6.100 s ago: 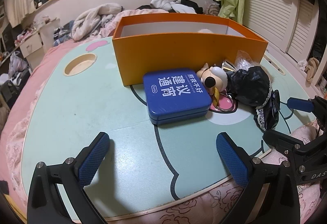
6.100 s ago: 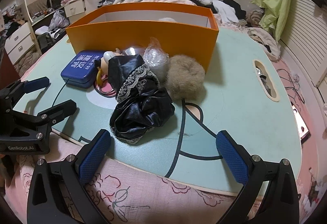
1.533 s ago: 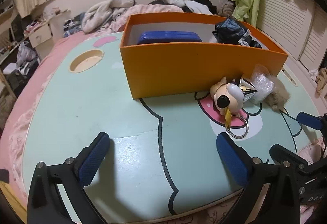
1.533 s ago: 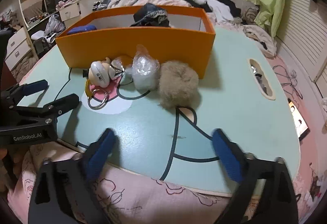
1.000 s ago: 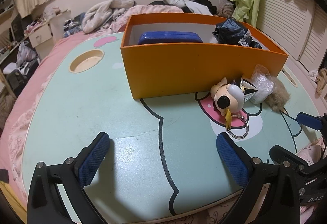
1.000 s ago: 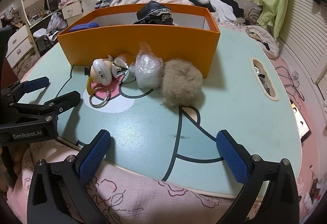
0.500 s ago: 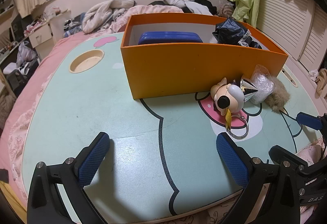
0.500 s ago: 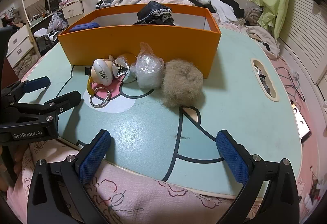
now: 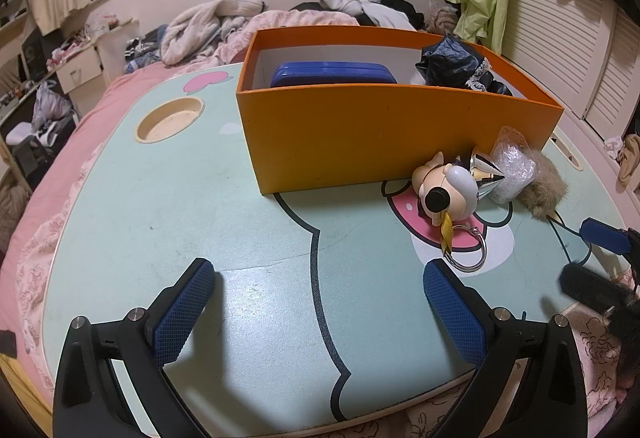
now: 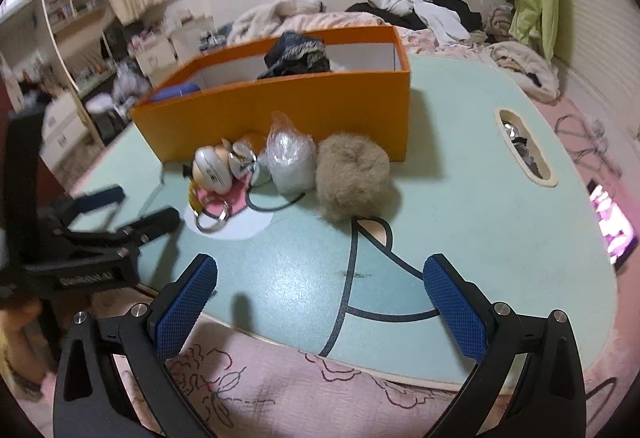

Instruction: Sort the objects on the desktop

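An orange box (image 9: 380,134) stands on the mint-green table (image 9: 160,198). Inside it lie a blue tin (image 9: 332,72) and a black lace cloth (image 9: 456,66). In front of the box lie a dog-head keychain (image 9: 444,190), a silver cone (image 9: 484,174), a clear plastic bag (image 9: 512,170) and a brown fur ball (image 9: 544,190). My left gripper (image 9: 316,278) is open and empty near the table's front edge, left of the keychain. My right gripper (image 10: 320,274) is open and empty, short of the fur ball (image 10: 352,178) and the bag (image 10: 290,158).
The table has a round cup recess (image 9: 170,118) at the far left and a slot hole (image 10: 524,146) on the right. A lit phone (image 10: 612,222) lies past the right edge. Piled clothes (image 9: 208,26) lie on the bed behind the box.
Since six seconds ago the blue tin and black cloth have gone from the table into the box. In the last half second my right gripper has shifted and tilted; the left has stayed still.
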{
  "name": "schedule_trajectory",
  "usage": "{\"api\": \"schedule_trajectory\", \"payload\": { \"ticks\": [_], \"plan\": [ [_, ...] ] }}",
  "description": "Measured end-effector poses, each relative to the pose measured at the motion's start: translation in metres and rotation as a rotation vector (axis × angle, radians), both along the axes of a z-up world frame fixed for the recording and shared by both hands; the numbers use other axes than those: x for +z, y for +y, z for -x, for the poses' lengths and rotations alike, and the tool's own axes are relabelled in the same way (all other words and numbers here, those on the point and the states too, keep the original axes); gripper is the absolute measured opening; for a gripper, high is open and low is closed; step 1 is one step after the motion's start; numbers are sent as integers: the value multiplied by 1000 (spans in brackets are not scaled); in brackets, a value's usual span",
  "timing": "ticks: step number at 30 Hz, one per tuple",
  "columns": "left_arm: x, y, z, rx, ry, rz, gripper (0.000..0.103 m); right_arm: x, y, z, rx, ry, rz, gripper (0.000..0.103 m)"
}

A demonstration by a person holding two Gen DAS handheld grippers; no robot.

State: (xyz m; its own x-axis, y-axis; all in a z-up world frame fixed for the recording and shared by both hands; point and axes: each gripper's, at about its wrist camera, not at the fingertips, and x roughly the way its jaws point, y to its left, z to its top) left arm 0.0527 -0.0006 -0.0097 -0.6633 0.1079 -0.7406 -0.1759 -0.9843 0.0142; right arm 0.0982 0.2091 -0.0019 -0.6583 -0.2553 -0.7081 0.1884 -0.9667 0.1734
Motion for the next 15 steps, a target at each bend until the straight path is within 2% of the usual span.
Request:
{"api": "schedule_trajectory", "payload": {
  "ticks": [3, 5, 9, 10, 15],
  "plan": [
    [0, 0, 0, 0, 0, 0, 103, 1, 14, -1, 4, 18, 122, 101],
    [0, 0, 0, 0, 0, 0, 103, 0, 25, -1, -8, 32, 201, 94],
    [1, 0, -1, 0, 0, 0, 103, -2, 42, 0, -65, 41, 316, 71],
    [1, 0, -1, 0, 0, -1, 103, -2, 44, 2, -102, 38, 326, 67],
    [1, 0, -1, 0, 1, -1, 103, 10, 28, 26, -149, 37, 223, 66]
  ]
}}
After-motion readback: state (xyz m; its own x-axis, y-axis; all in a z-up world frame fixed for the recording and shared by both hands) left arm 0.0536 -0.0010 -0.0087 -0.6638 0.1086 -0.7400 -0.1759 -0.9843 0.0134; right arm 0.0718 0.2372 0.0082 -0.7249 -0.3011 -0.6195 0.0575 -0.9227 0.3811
